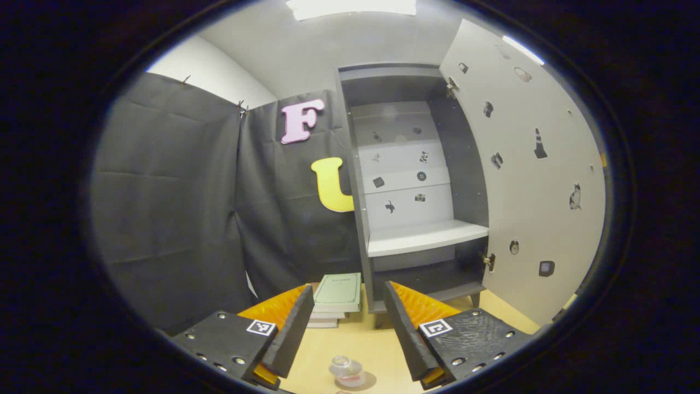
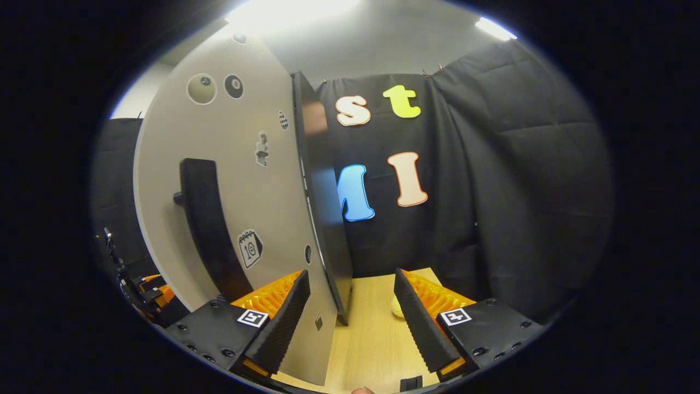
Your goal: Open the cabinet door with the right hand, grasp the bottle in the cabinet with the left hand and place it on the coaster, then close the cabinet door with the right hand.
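Note:
In the left gripper view the grey cabinet (image 1: 415,164) stands with its door (image 1: 536,180) swung wide to the right, and its white shelf (image 1: 426,236) is bare. A small clear bottle (image 1: 344,369) stands on a round brownish coaster (image 1: 365,380) on the table, low between my left gripper's fingers. The left gripper (image 1: 348,290) is open and apart from the bottle. In the right gripper view the door (image 2: 257,180) is close, with its black handle (image 2: 205,230) to the left. My right gripper (image 2: 351,276) is open, and the door's free edge (image 2: 322,219) lies between its fingers.
A stack of green and white books (image 1: 337,298) lies on the wooden table (image 1: 372,339) left of the cabinet's foot. A pale round object (image 2: 397,307) sits on the table behind my right finger. The other gripper (image 2: 145,293) shows at far left, beyond the door.

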